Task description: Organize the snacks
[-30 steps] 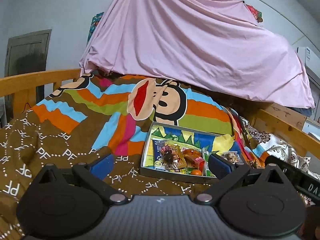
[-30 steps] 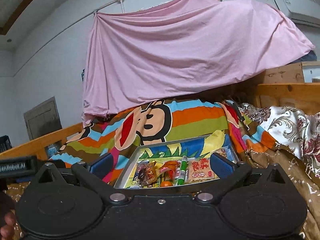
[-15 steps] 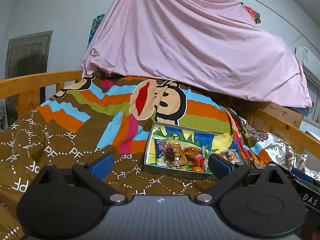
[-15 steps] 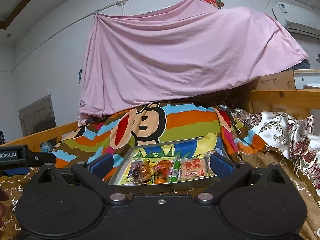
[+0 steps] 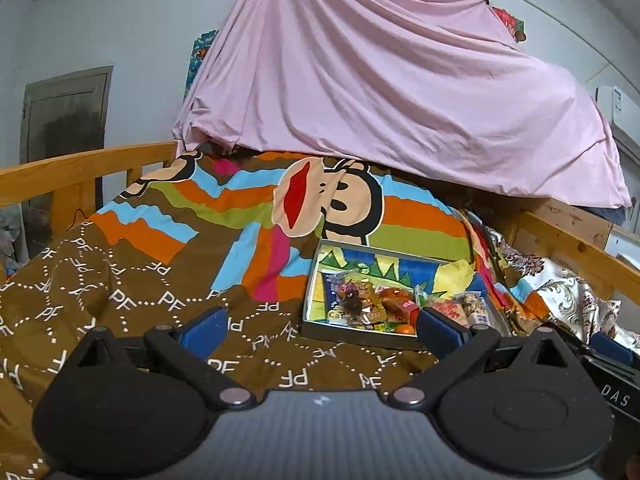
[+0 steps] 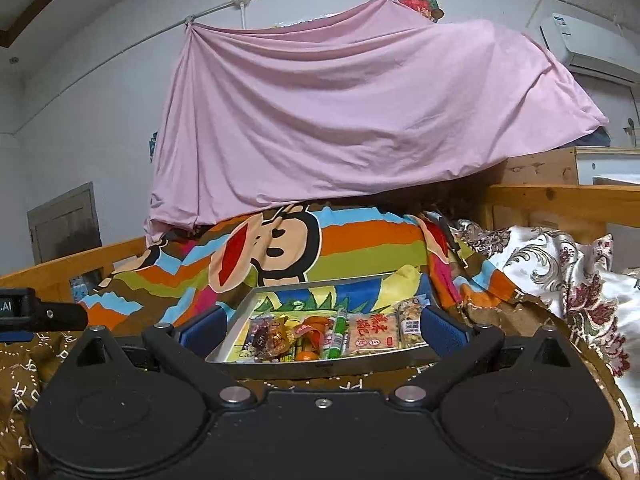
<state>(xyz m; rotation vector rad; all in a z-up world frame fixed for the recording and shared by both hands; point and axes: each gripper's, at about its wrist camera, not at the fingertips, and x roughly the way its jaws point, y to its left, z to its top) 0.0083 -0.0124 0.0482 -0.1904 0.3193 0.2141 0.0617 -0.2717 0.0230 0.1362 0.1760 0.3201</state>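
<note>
A shallow metal tray (image 5: 320,256) with a cartoon-printed bottom lies on the bed and holds several wrapped snacks (image 5: 368,300) in a row along its near side. It also shows in the right wrist view (image 6: 248,300), with the snacks (image 6: 332,332) directly ahead. My left gripper (image 5: 322,326) is open and empty, low over the brown blanket, with the tray ahead and to the right. My right gripper (image 6: 320,326) is open and empty, just short of the tray's near rim. An orange-red cracker packet (image 6: 374,332) and a green stick packet (image 6: 338,332) are among the snacks.
A striped monkey-print blanket (image 5: 248,216) covers the bed. A pink sheet (image 5: 380,92) hangs behind it. Wooden bed rails (image 5: 80,168) run along the left and the right side (image 6: 560,200). A floral quilt (image 6: 560,264) is bunched at the right.
Both grippers have pulled back a little from the tray, which looks smaller in both views. Both stay open and empty.
</note>
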